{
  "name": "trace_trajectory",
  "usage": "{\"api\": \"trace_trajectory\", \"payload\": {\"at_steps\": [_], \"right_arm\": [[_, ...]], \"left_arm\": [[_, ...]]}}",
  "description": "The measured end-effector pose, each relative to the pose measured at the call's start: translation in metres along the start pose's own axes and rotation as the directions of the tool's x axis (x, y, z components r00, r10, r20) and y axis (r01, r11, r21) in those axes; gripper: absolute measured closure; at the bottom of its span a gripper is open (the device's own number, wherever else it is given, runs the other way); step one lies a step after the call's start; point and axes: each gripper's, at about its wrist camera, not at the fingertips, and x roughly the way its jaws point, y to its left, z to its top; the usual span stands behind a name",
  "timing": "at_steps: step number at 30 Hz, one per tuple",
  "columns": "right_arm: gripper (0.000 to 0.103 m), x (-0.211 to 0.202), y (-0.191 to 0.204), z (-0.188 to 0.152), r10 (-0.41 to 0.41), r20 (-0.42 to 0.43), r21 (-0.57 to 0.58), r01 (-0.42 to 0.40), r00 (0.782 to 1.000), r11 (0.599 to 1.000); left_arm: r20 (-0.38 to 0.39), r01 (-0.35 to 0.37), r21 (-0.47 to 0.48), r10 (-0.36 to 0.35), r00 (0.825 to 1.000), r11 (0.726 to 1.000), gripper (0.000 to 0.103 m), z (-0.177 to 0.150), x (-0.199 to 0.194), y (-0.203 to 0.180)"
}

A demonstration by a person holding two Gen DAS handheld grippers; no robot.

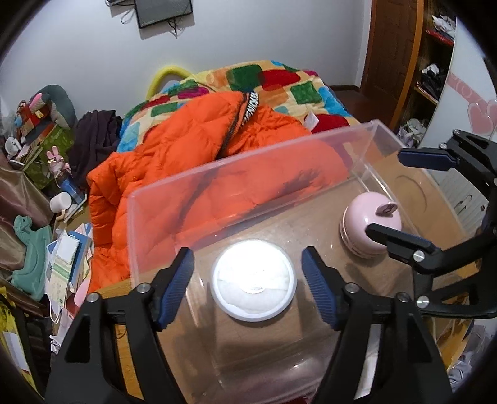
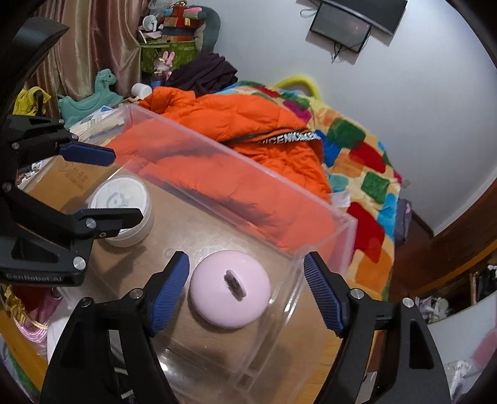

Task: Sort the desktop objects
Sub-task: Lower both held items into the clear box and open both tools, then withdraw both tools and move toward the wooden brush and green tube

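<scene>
Both claws spread over clear box, nothing pinched.

Left gripper (image 1: 247, 287) jaws apart either side of white round tin (image 1: 253, 279) on box floor, pads clear of it. Right gripper (image 2: 245, 293) likewise astride pink domed gadget (image 2: 230, 289), to the right. Clear box (image 1: 217, 174) far wall backs onto orange jacket (image 1: 186, 140).

Orange puffy jacket (image 1: 192, 149) lies on bed, on top of colourful patchwork blanket (image 1: 279, 80). Dark clothes (image 1: 96, 133) bunched just beside jacket. Green toy horse (image 2: 90, 93) near jacket, by brown curtain (image 2: 93, 40). Pink bunny toy (image 1: 57, 160) near dark clothes. Black screen (image 2: 351, 25) on white wall above bed.
</scene>
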Motion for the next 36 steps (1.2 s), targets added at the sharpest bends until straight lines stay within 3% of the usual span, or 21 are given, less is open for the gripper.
{"api": "trace_trajectory", "payload": {"at_steps": [3,7,10,12,20,26,33,36], "right_arm": [[0.029,-0.011,-0.001,0.000,-0.014,0.022,0.002,0.014,1.000,1.000],[0.029,-0.033,-0.006,-0.003,-0.013,0.053,0.032,0.011,0.999,0.999],[0.028,-0.053,-0.012,-0.006,0.004,0.076,0.062,-0.009,0.997,0.998],[0.020,-0.071,-0.015,-0.009,-0.004,0.107,0.074,-0.004,0.994,0.997],[0.015,-0.130,-0.018,-0.024,-0.037,0.210,0.102,0.016,0.977,0.995],[0.007,-0.166,-0.013,-0.048,-0.045,0.290,0.123,0.010,0.956,0.992],[0.001,-0.178,-0.005,-0.083,-0.037,0.317,0.156,-0.014,0.948,0.988],[0.001,-0.176,0.000,-0.098,-0.030,0.306,0.172,-0.024,0.951,0.985]], "left_arm": [[0.020,-0.014,-0.005,0.014,1.000,1.000,0.028,0.000,-0.012,0.001],[0.053,-0.025,-0.037,0.027,0.998,0.999,0.011,-0.003,-0.031,0.003],[0.091,-0.031,-0.036,0.034,0.995,0.999,0.010,-0.006,-0.049,0.000],[0.126,-0.050,-0.021,0.052,0.991,0.999,0.009,-0.010,-0.065,-0.004],[0.256,-0.111,0.006,0.105,0.961,0.994,0.005,-0.034,-0.130,-0.012],[0.320,-0.100,-0.024,0.103,0.942,0.995,0.003,-0.061,-0.170,-0.005],[0.344,-0.146,-0.067,0.161,0.925,0.987,0.002,-0.105,-0.187,0.010],[0.330,-0.163,-0.085,0.182,0.926,0.983,0.002,-0.129,-0.185,0.017]]}}
